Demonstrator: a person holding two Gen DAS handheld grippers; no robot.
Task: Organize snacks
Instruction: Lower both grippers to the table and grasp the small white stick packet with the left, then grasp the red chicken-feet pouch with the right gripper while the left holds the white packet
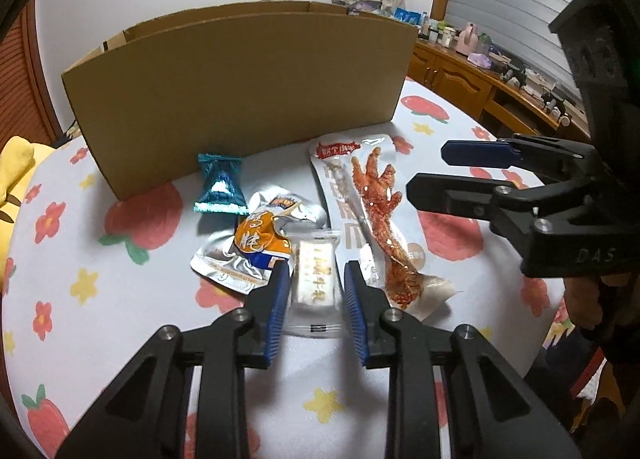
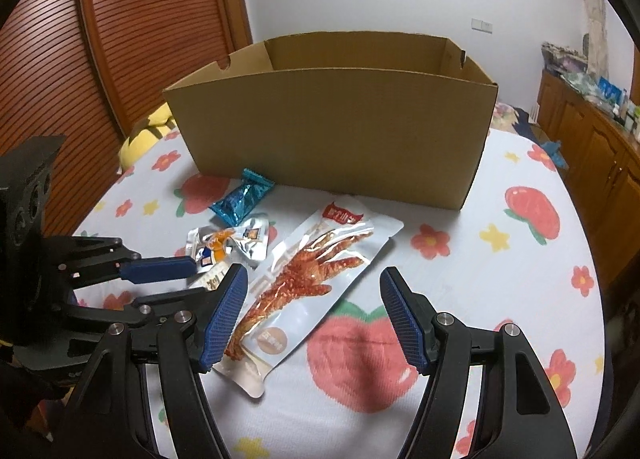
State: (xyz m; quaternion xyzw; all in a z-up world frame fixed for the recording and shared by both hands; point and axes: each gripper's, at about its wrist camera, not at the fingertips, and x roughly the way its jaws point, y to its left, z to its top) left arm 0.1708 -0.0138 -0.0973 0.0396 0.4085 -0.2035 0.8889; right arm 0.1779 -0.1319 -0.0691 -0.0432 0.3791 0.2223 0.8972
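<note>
Several snacks lie on the flowered tablecloth in front of an open cardboard box (image 1: 240,91) (image 2: 332,131). A small white packet (image 1: 314,279) lies between the fingers of my left gripper (image 1: 314,279), which straddles it with a narrow gap on each side; I cannot tell whether the pads touch it. An orange and silver pouch (image 1: 256,247) (image 2: 232,243) and a teal foil candy (image 1: 220,187) (image 2: 242,199) lie to its left. A long chicken-foot packet (image 1: 376,219) (image 2: 308,279) lies to the right. My right gripper (image 2: 312,311) is open above the packet's lower half.
The table is covered by a white cloth with strawberries and flowers (image 2: 500,239). A yellow plush (image 1: 16,175) sits at the left edge. A wooden cabinet with clutter (image 1: 480,71) stands at the right, and a slatted wooden door (image 2: 100,39) behind on the left.
</note>
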